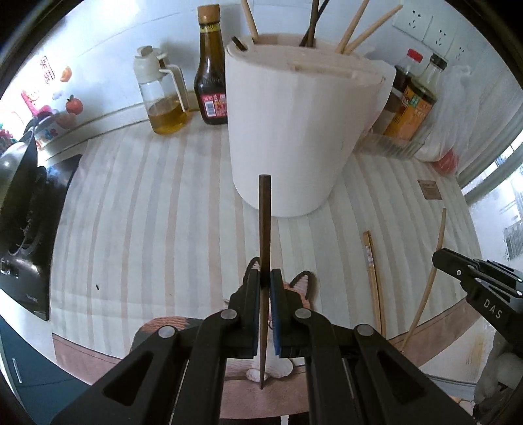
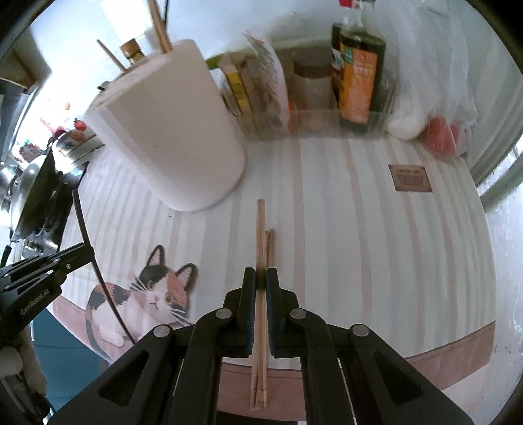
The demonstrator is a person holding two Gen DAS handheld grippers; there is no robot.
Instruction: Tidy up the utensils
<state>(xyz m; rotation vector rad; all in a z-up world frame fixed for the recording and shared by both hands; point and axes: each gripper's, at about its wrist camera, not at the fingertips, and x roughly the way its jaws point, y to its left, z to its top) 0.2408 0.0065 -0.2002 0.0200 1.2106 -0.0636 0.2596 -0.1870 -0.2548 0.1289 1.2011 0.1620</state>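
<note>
A dark chopstick point(image 1: 264, 261) is clamped upright in the closed left gripper point(image 1: 265, 281); a pale chopstick point(image 2: 260, 278) is pinched by the closed right gripper point(image 2: 260, 284). The white holder point(image 1: 294, 130) is seen ahead of both, on the striped mat point(image 1: 147, 212).

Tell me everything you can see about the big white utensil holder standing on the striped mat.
The tall white utensil holder is a smooth, matte, plastic-looking container with rounded walls, tapering slightly toward its base. It stands upright on the striped table mat, in front of the dark sauce bottle and glass oil dispenser. Slots run across its pale top. Several light wooden chopsticks and dark chopsticks stand in it, leaning outward. Neither hand-held gripper touches it.
</note>
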